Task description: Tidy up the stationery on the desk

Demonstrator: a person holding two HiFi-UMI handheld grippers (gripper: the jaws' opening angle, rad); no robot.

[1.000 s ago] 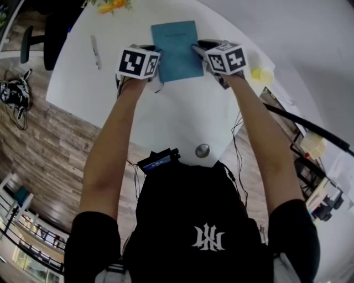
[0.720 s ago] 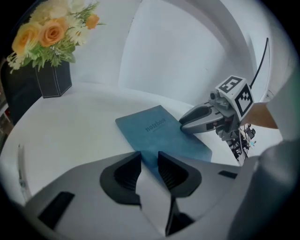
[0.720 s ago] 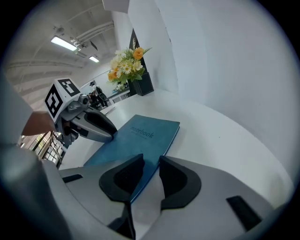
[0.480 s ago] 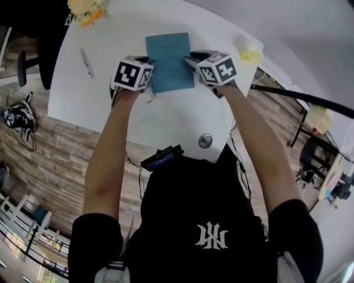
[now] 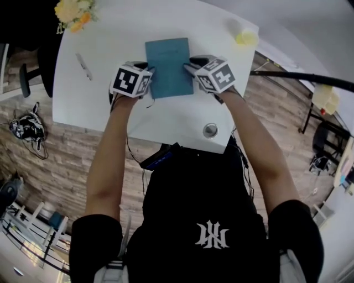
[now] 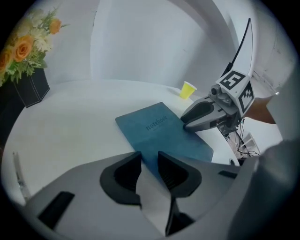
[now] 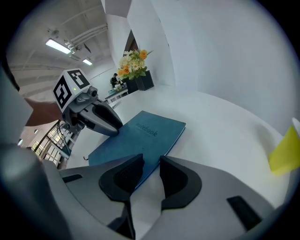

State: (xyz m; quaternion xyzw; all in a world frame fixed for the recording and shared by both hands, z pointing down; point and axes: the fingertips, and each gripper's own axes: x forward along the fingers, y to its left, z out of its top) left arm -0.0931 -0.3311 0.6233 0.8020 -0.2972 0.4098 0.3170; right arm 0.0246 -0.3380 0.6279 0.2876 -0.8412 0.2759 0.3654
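A teal notebook [image 5: 168, 63] lies flat on the white desk [image 5: 99, 105]. My left gripper [image 5: 149, 71] has its tips at the notebook's left edge. My right gripper [image 5: 189, 65] has its tips at the right edge. In the left gripper view the notebook [image 6: 161, 133] runs up to my left gripper [image 6: 150, 159], whose jaws stand a narrow gap apart, and the right gripper [image 6: 183, 123] touches the far edge. The right gripper view shows the notebook [image 7: 140, 136] before my right gripper [image 7: 151, 164], also narrowly open, with the left gripper [image 7: 118, 131] opposite. Neither clamps anything.
A pen [image 5: 83, 66] lies at the desk's left. A flower pot [image 5: 72, 12] stands at the far left corner and a yellow cup [image 5: 246, 37] at the far right. A round cable grommet [image 5: 209, 130] sits near the front edge.
Both grippers stay at the notebook's two sides. The head view has shifted, so the whole desk sits lower and more of its far edge shows.
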